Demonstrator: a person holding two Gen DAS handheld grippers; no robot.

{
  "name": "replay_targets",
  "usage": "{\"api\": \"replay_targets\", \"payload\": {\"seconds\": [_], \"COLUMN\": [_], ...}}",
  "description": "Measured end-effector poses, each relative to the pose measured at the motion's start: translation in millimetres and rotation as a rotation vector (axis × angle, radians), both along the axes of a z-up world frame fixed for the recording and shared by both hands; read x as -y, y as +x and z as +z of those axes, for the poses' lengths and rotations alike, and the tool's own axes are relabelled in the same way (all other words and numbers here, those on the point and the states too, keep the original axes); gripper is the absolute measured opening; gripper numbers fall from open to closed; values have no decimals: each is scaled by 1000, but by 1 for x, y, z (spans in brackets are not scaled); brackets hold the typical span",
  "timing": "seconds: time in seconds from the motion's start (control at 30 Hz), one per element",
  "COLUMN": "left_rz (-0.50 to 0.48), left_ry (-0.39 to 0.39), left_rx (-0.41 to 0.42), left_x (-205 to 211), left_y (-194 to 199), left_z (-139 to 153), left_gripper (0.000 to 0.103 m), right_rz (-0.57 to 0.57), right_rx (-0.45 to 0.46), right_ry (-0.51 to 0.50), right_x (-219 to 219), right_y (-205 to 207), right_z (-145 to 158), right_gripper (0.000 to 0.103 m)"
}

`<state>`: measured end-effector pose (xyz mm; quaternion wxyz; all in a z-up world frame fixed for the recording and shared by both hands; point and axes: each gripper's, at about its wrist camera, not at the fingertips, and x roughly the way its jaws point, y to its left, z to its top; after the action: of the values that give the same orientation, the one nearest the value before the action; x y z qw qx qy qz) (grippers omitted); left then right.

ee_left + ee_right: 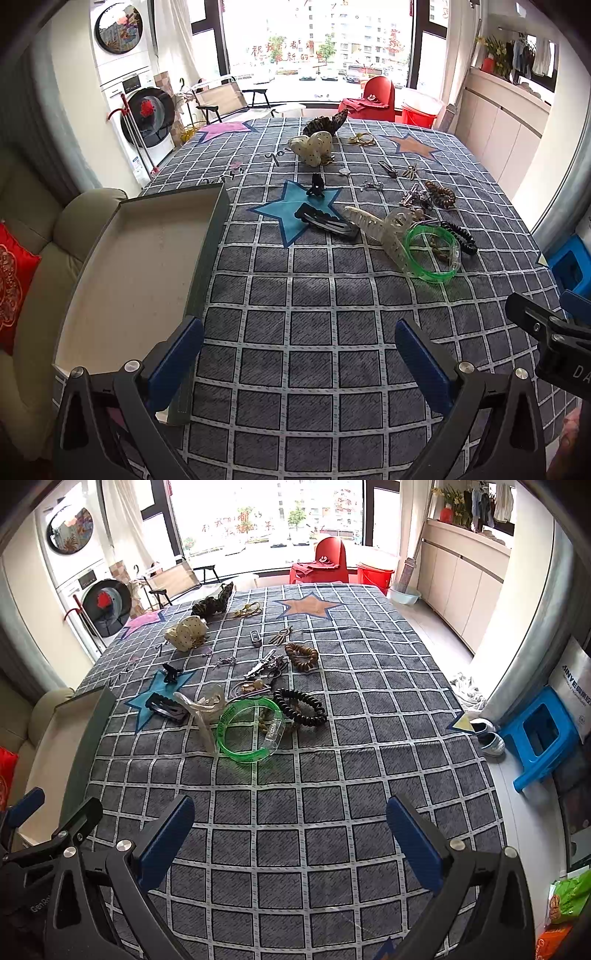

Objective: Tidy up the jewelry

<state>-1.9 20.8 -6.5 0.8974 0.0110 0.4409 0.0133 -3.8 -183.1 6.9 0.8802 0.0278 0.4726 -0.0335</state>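
Jewelry and hair pieces lie scattered on the checked tablecloth [295, 332], all placed here relative to the green bangle [432, 253]; bangle sits mid-table, touching the clear claw clip [384, 230] on its left; black spiral hair tie [460, 236] just right of it; brown beaded bracelet [439, 194] beyond; black barrette [327, 221] further left, on the blue star; cream polka-dot scrunchie [312, 147] well beyond; open shallow box [140, 266] far left at table edge, nothing in it; left gripper [299, 354] wide, holding nothing, nearer than the bangle; right gripper [290, 834] likewise wide and unloaded.
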Motion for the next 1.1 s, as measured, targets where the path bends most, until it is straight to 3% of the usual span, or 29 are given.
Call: {"api": "replay_targets", "payload": {"seconds": [1.1], "left_rz": [9], "left_ry": [16], "left_rx": [-24], "left_x": [5], "left_y": [6], "left_z": [-9], "left_gripper": [103], "right_rz": [-18], "right_rx": [-14], "right_ry": [19], "right_x": [10], "right_y": [4], "right_z": [-5], "right_gripper": [103]}}
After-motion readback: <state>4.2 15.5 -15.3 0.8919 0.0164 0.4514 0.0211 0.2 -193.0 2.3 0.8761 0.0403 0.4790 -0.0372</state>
